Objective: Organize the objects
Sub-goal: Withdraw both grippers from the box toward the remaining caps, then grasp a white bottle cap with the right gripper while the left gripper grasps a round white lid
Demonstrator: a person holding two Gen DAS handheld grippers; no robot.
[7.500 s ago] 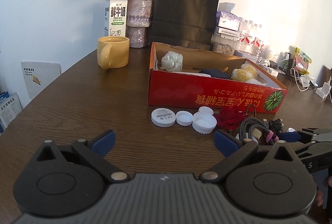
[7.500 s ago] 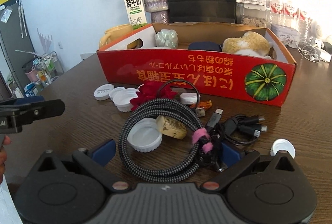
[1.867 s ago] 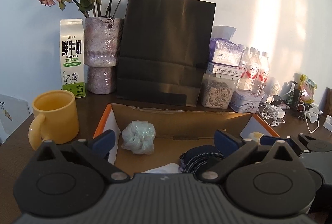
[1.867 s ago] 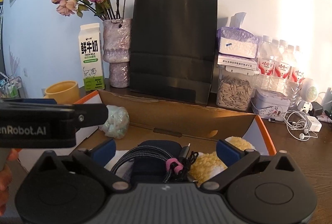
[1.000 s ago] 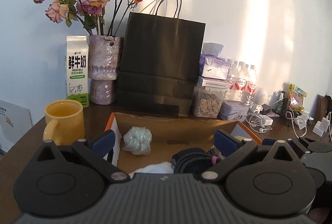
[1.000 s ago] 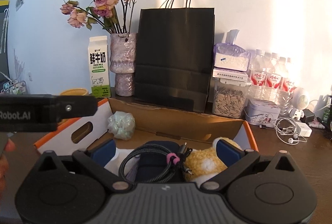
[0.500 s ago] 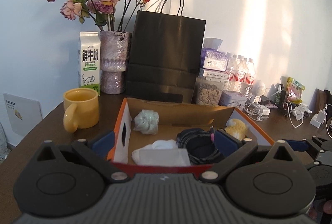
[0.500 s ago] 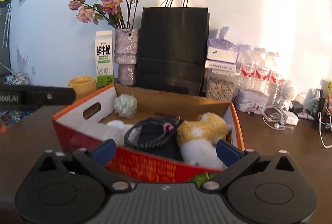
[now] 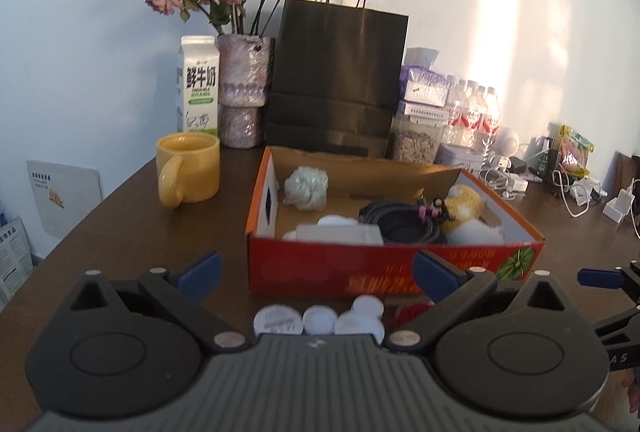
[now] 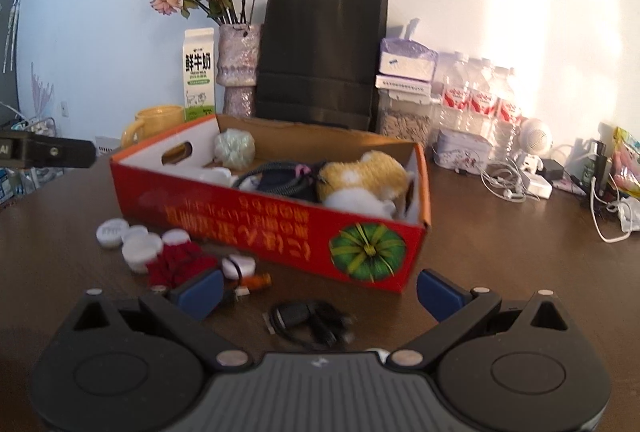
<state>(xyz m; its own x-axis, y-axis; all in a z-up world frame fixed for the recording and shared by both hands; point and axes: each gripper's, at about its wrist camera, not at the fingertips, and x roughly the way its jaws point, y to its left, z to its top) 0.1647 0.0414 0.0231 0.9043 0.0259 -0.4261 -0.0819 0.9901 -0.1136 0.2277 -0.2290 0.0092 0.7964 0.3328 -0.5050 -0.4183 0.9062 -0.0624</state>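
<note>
A red cardboard box (image 9: 360, 272) (image 10: 248, 220) stands on the dark wooden table. In it lie a coiled braided cable (image 9: 400, 222) (image 10: 280, 178), a yellow-white plush toy (image 9: 466, 208) (image 10: 360, 176) and a pale green ball (image 9: 306, 188) (image 10: 234, 148). On the table before the box lie white caps (image 9: 316, 320) (image 10: 136, 238), a red knitted piece (image 10: 176, 260) and a small black cable (image 10: 308, 320). My left gripper (image 9: 316, 274) is open and empty, back from the box. My right gripper (image 10: 318, 292) is open and empty, above the black cable.
A yellow mug (image 9: 188, 168), a milk carton (image 9: 199, 88), a vase of dried roses (image 9: 244, 88) and a black paper bag (image 9: 336, 80) stand behind the box. Bottles, a seed jar and chargers (image 10: 520, 176) crowd the back right. The table edge curves at the left.
Both grippers have pulled back and away from the box. The braided cable, earlier between the right fingers, now lies in the box. The caps and small cable on the table are back in view.
</note>
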